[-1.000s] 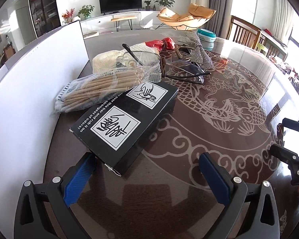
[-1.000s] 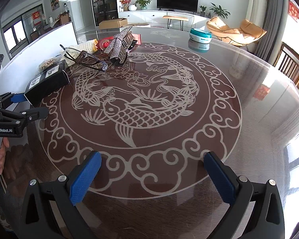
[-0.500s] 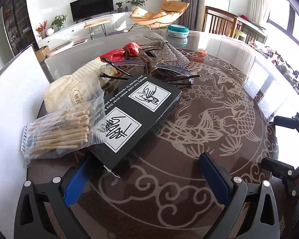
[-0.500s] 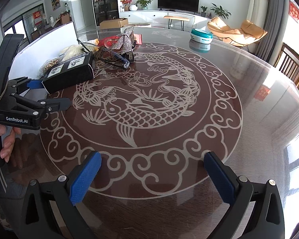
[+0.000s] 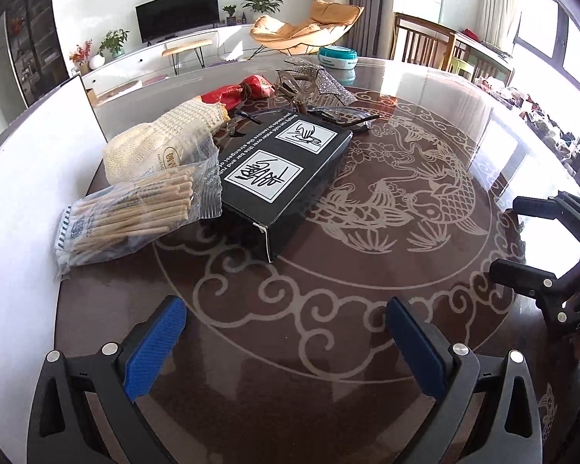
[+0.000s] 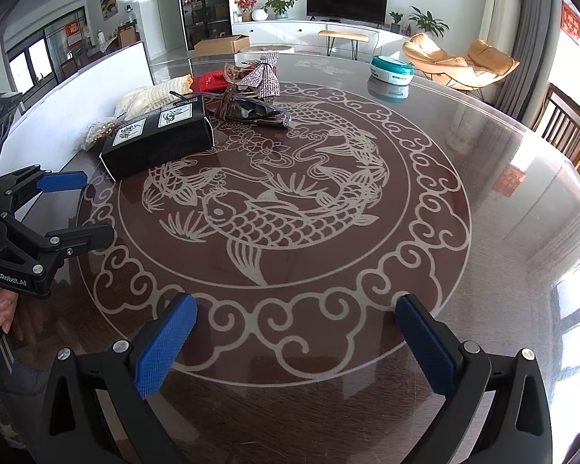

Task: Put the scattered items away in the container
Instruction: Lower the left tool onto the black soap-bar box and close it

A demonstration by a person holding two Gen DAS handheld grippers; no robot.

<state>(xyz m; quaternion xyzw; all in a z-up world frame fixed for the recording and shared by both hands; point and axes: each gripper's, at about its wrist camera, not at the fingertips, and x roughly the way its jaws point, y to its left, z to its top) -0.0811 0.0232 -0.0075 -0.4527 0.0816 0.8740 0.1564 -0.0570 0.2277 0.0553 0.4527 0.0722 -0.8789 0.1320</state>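
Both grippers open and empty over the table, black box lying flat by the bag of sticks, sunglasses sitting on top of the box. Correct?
One thing is off: the sunglasses are not on top of the black box; they lie on the table beyond it, as the right wrist view shows. The rest holds: left gripper and right gripper open and empty, box flat by the bag of sticks.

Glossy glass table top [image 6: 483,208] over dark brown wood, mirror-smooth, with a pale matt fish pattern. Matt black cardboard box [image 5: 282,170] with white paper labels. Crinkly clear plastic bag [image 5: 135,212] of pale wooden sticks. Coarse cream knitted cloth pouch [image 5: 162,143]. Shiny red foil wrapper [image 5: 232,92]. Sparkling studded fabric piece [image 6: 261,77]. Dark glossy plastic sunglasses [image 6: 255,110]. Smooth teal and white plastic tin [image 6: 390,69]. Matt black plastic gripper fingers with ribbed blue rubber pads [image 6: 162,348].
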